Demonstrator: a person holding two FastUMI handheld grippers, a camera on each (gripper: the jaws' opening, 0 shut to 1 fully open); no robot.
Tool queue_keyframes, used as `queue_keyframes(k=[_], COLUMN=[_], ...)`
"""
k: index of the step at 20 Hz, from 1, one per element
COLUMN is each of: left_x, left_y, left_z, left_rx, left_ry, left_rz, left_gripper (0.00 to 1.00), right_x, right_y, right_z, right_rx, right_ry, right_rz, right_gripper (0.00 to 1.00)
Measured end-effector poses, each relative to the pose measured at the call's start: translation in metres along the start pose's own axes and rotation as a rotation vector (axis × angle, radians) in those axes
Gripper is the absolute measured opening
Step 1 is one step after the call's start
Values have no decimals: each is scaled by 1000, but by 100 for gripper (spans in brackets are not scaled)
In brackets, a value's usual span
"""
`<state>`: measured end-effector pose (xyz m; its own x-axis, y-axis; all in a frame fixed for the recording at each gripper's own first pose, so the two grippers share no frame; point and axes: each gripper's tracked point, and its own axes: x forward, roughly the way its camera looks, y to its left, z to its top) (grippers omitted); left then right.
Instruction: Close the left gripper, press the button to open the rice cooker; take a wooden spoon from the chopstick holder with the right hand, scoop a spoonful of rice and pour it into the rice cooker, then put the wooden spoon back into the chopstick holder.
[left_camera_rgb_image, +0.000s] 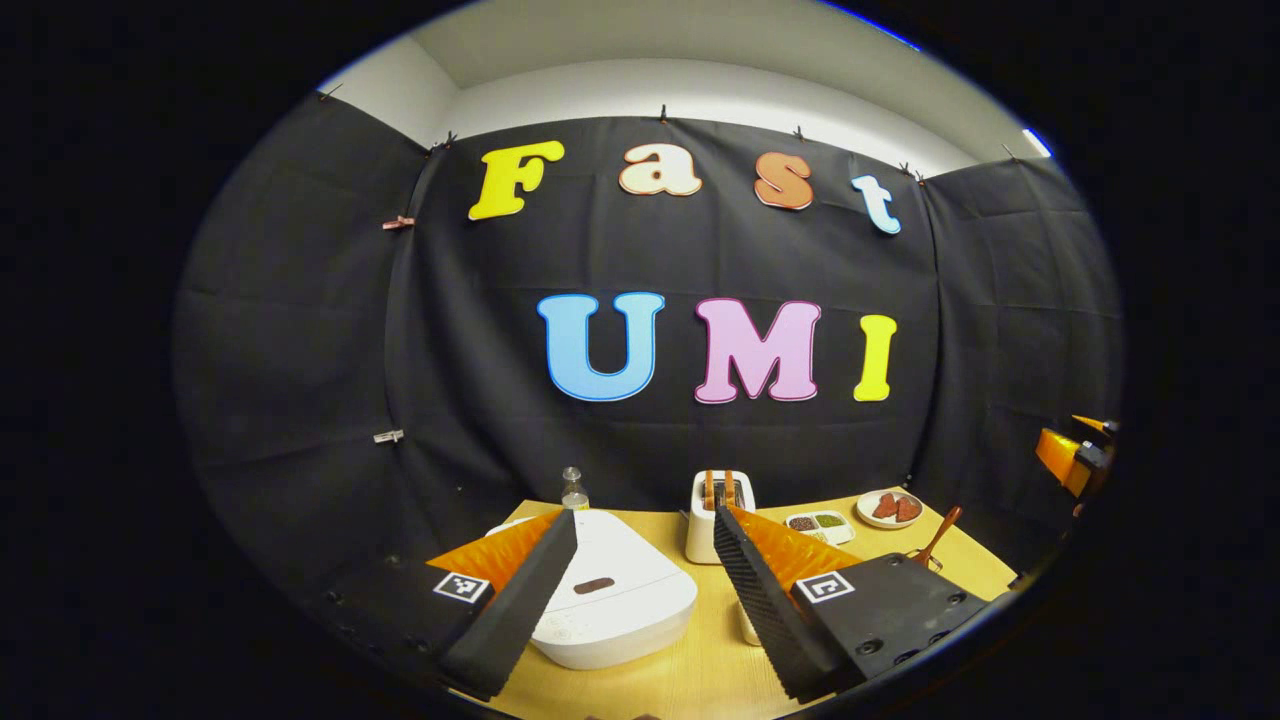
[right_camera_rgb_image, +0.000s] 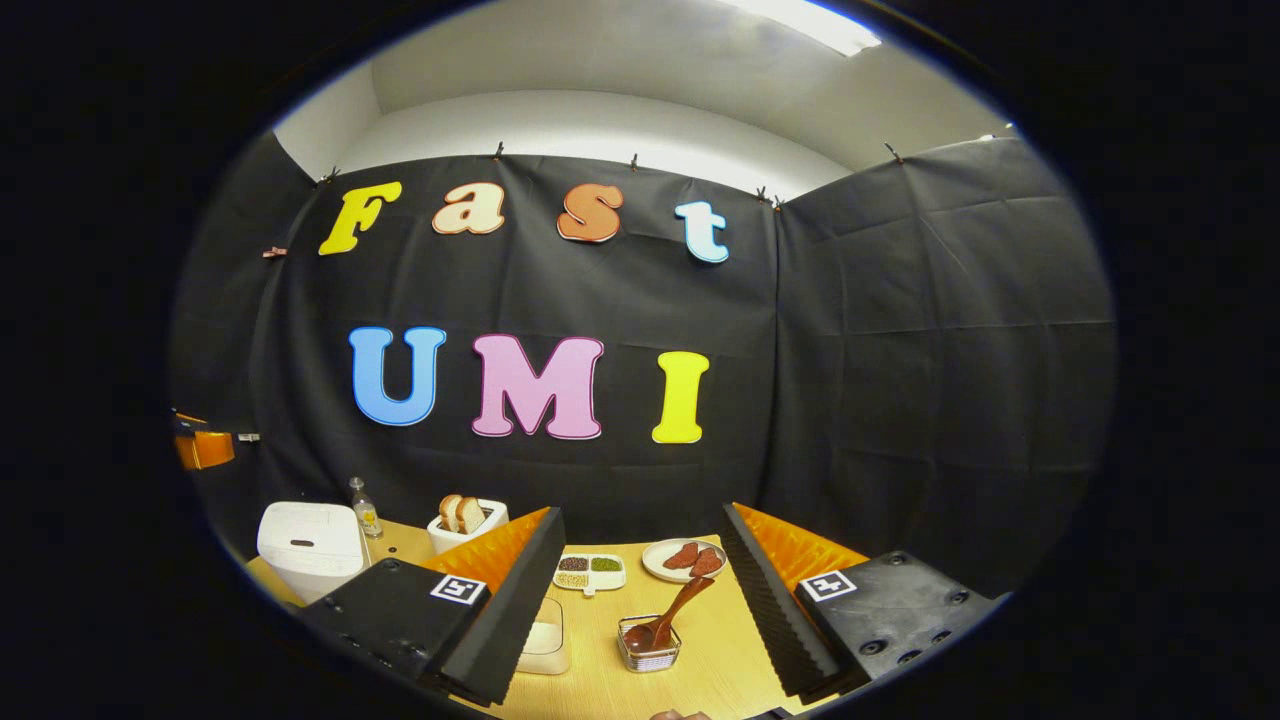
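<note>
Over the wooden table (right_camera_rgb_image: 720, 660), both my grippers hang wide open and empty; the left gripper (left_camera_rgb_image: 645, 540) faces the shut rice cooker (left_camera_rgb_image: 615, 600), the right gripper (right_camera_rgb_image: 640, 545) the spoon (right_camera_rgb_image: 672, 612) in its holder (right_camera_rgb_image: 650, 648); pressing with my left fingers still spread could straddle the button (left_camera_rgb_image: 593, 585); a hasty grab might tip the holder.

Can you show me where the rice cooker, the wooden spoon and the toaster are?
rice cooker (left_camera_rgb_image: 610, 590): left gripper view, on its white lid.
wooden spoon (right_camera_rgb_image: 678, 606): right gripper view, on its handle, above the mesh holder.
toaster (right_camera_rgb_image: 470, 530): right gripper view, on its white body under the bread slices.
</note>
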<state>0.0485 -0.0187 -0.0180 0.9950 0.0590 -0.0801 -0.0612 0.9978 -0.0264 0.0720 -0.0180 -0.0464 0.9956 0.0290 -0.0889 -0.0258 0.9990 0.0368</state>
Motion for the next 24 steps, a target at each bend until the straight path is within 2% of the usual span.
queue_keyframes(k=[5, 8, 10, 11, 13, 14, 17, 19, 22, 24], left_x=[22, 38, 52, 61, 78, 88, 112, 126, 142, 151], left_y=[24, 33, 36, 38, 39, 41, 48, 59, 54, 57], left_z=[-8, -14, -22, -28, -43, -48, -76, -97, -128, -154], left_rx=[-20, -56, -61, -54, -51, -54, -54, -27, -121, -149], left_ry=[47, 72, 104, 131, 185, 204, 287, 342, 415, 476], left_rz=[60, 72, 65, 61, 48, 46, 36, 40, -13, -10], left_gripper=[95, 88, 71, 56, 42, 39, 11, 10, 8, 7], right_x=[20, 30, 35, 37, 40, 42, 45, 43, 41, 37], right_y=[5, 5, 3, 1, -4, -6, -16, -24, -38, -46], right_z=[-13, -20, -26, -28, -33, -37, -48, -53, -65, -72], right_rx=[-4, -12, -11, -8, 0, 3, -3, -10, -16, -13], right_ry=[29, 38, 49, 55, 67, 76, 108, 121, 150, 169], right_rz=[29, 34, 32, 29, 19, 15, 0, -16, -45, -63], right_gripper=[98, 98, 98, 98, 98, 98, 98, 98, 98, 98])
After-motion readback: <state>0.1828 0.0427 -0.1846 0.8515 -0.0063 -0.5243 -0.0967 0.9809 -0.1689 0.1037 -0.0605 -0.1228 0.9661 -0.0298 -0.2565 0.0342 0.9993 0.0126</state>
